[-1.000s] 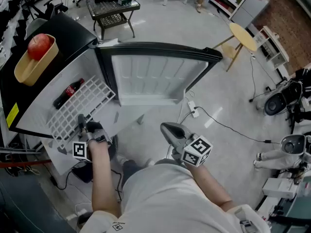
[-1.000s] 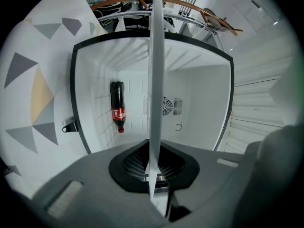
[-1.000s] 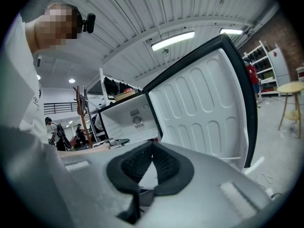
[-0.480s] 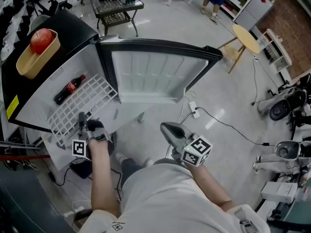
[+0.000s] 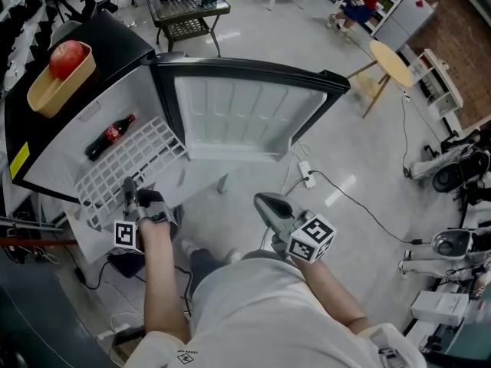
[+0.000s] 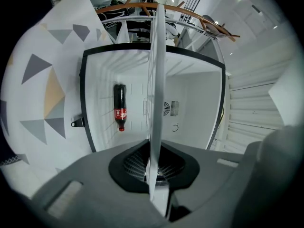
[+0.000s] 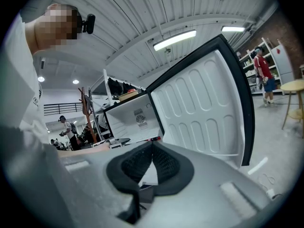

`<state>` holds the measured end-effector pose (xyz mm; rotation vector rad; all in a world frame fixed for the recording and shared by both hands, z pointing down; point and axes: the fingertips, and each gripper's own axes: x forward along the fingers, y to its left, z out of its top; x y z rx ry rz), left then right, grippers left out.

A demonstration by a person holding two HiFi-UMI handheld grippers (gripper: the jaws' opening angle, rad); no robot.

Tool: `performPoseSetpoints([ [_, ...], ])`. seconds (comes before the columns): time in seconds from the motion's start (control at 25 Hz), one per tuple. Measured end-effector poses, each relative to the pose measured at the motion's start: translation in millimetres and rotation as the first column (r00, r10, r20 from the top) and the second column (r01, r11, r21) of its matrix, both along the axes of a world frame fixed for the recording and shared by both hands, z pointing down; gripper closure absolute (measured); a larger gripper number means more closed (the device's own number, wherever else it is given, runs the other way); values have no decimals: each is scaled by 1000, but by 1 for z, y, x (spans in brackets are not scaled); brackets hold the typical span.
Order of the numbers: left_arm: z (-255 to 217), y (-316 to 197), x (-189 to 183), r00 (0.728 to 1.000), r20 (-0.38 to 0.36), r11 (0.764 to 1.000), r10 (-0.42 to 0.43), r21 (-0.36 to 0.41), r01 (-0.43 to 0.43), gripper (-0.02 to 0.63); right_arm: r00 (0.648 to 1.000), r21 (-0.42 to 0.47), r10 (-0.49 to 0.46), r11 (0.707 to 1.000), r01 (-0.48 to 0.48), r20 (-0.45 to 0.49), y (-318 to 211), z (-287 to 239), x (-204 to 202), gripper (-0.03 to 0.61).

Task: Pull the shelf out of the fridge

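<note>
My left gripper (image 5: pixel 130 195) is clamped on the front edge of the shelf (image 5: pixel 129 165). In the left gripper view the shelf runs edge-on between the pads, which press on it from both sides, so the jaws are barely apart. The shelf sticks partly out of the fridge (image 5: pixel 100 52) at my 10 o'clock, its near end toward me. A bottle (image 5: pixel 110 137) lies on the shelf's far part, at 11 o'clock from the left gripper and well apart from it. The door (image 5: pixel 238 121) stands wide open at my 12 o'clock. My right gripper (image 5: pixel 262 200) hangs close in front of me at 1 o'clock, pads meeting at the tips with nothing between them. An apple (image 5: pixel 67 58) sits in a tray (image 5: pixel 46 102) on top of the fridge.
</note>
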<state>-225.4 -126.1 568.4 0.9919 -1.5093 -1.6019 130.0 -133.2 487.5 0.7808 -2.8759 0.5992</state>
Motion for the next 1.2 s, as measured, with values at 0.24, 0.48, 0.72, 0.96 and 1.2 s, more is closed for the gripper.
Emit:
performPoseSetpoints([
  [0.24,17,28,37,997,-74,999,16,32,-13,583,1000,-5,-21,1000,21,10,4,0,0,578],
  [0.48,38,57,62,996,-61,997,72,23,-71,583,999,-17,-52,999,52,15,14,6,-5,578],
  [0.72,42,93,59,996,-17,996,86,-33,-86,581,994,-35,-104,994,105,29,26,10,-22,578],
  [0.96,41,111,58,986,61,985,153,-96,-146,580,987,-35,-159,986,161,31,33,7,-46,578],
  [1.2,28,115,65,946,169,955,275,-159,-249,581,977,-43,-208,977,210,45,36,5,-70,578],
])
